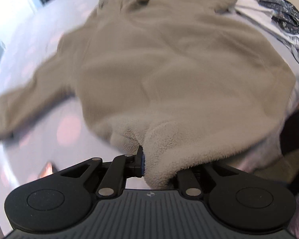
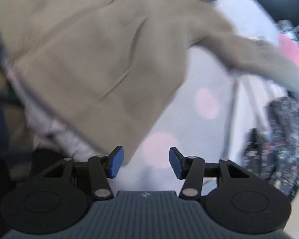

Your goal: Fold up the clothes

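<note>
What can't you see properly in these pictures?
- Left wrist view: the left gripper has one finger buried under the beige fleece.
- Left wrist view: the fleece's top is cut off by the picture edge.
- Right wrist view: the dark patterned cloth is too blurred to identify.
- Right wrist view: the pink thing is cut off at the edge.

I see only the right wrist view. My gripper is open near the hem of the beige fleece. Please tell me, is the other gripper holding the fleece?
Observer: Yes. The left gripper is shut on the hem of the beige fleece.
Operator: Does the garment lie spread out?
Observer: Mostly. In the left wrist view one sleeve stretches out over the pale dotted sheet.
Operator: Is anything beside it?
Observer: A dark patterned cloth lies at the far right.
</note>
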### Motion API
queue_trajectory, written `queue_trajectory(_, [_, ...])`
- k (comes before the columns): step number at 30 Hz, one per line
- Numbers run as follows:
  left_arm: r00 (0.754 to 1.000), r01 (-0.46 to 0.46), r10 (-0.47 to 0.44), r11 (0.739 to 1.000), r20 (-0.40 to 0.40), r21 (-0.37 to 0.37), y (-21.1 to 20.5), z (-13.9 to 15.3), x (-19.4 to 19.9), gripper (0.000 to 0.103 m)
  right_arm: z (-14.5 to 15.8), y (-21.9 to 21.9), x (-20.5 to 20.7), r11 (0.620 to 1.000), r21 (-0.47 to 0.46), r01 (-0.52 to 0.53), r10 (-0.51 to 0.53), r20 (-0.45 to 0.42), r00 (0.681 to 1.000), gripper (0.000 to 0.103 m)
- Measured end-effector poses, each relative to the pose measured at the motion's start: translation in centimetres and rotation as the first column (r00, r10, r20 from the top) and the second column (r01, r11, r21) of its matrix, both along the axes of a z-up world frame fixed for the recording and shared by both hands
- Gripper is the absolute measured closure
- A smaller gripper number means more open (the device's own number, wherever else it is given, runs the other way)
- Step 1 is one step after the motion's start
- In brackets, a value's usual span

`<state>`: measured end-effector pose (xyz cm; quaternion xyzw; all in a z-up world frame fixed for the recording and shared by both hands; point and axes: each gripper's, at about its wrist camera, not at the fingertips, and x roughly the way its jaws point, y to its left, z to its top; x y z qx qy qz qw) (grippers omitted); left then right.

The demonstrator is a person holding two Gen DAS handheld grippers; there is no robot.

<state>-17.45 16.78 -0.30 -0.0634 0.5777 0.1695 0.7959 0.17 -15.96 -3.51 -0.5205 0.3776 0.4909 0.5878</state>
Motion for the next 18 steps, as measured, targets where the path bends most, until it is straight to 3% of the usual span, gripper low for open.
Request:
queue_trajectory(5, [0.996, -0.083, 0.08, 0.994, -0.04, -0.071, 0.3, 0.2, -2.3, 0.096, -4.5, 1.0, -0.6, 0.986, -0.114, -0.121, 0.115, -0.054, 0.992, 0.048])
queue_trajectory(10, [0.991, -0.134, 0.134, 0.984, -0.014, -0.115, 0.8, 1.4, -2.5, 0.096, -6.5, 1.8, -1.8, 0.96, -0.152, -0.234, 0.205, -0.182, 0.962, 0.049])
queue_trajectory(11, [0.992, -0.129, 0.129, 0.985, -0.014, -0.111, 0.6, 1.6, -2.4, 0.096, -6.9, 2.0, -2.2, 0.955, -0.152, -0.255, 0.229, -0.166, 0.959, 0.049])
queue_trajectory(14, [0.994, -0.106, 0.104, 0.99, -0.029, -0.097, 0.2, 1.7, -2.3, 0.096, -7.3, 2.8, -2.4, 0.969, -0.127, -0.214, 0.21, -0.046, 0.977, 0.062])
queue_trajectory(16, [0.995, -0.101, 0.098, 0.99, -0.032, -0.094, 0.3, 1.7, -2.4, 0.096, -5.9, 2.6, -2.0, 0.981, -0.076, -0.179, 0.176, -0.046, 0.983, 0.078])
queue_trajectory(18, [0.995, -0.098, 0.096, 0.991, -0.03, -0.088, 0.1, 1.8, -2.5, 0.096, -4.2, 2.2, -1.6, 0.988, -0.026, -0.15, 0.149, -0.042, 0.988, 0.083])
